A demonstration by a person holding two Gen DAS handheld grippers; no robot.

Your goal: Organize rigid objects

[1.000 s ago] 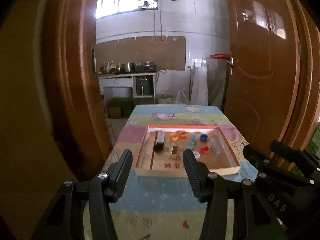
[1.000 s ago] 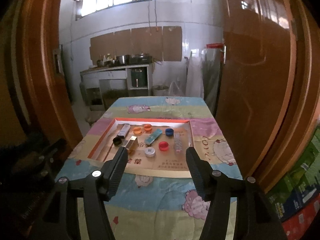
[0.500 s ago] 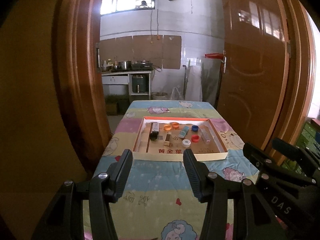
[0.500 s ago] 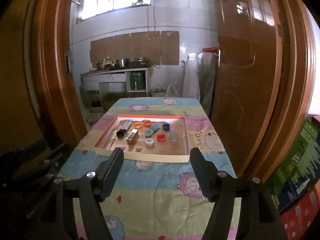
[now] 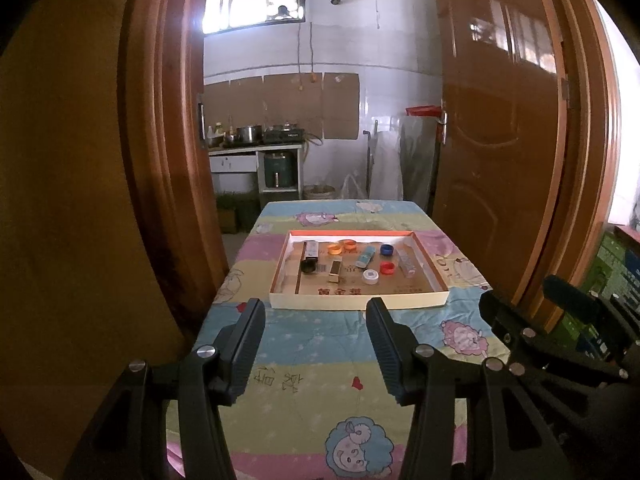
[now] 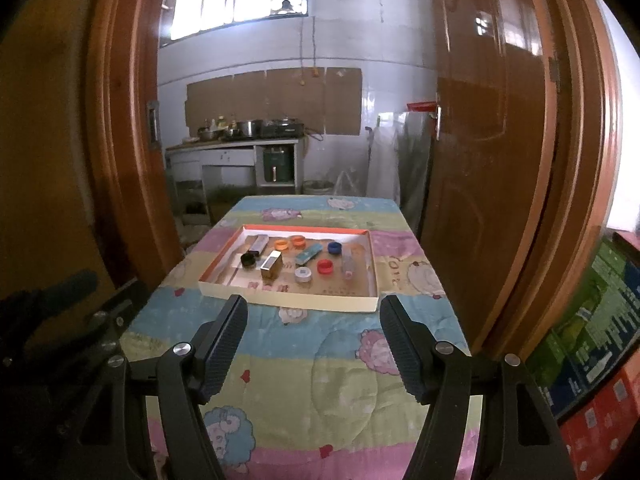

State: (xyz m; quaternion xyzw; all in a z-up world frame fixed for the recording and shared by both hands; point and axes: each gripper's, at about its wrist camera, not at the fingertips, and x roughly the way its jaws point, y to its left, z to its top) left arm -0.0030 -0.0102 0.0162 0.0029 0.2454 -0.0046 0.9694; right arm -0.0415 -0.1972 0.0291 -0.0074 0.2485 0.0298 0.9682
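Both my tongs hang wide and empty: left gripper (image 5: 316, 344), right gripper (image 6: 314, 342) (its jaws just opened further). At centre frame, the shallow orange-rimmed cardboard tray (image 6: 288, 300) holds light, stiff bottle caps; I'd pinch the red plastic cap (image 6: 325, 267) across its rim.

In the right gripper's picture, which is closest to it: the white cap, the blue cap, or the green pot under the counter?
1. White cap, near the tray's front.
2. Blue cap, farther back in the tray.
3. Green pot, under the counter across the room.
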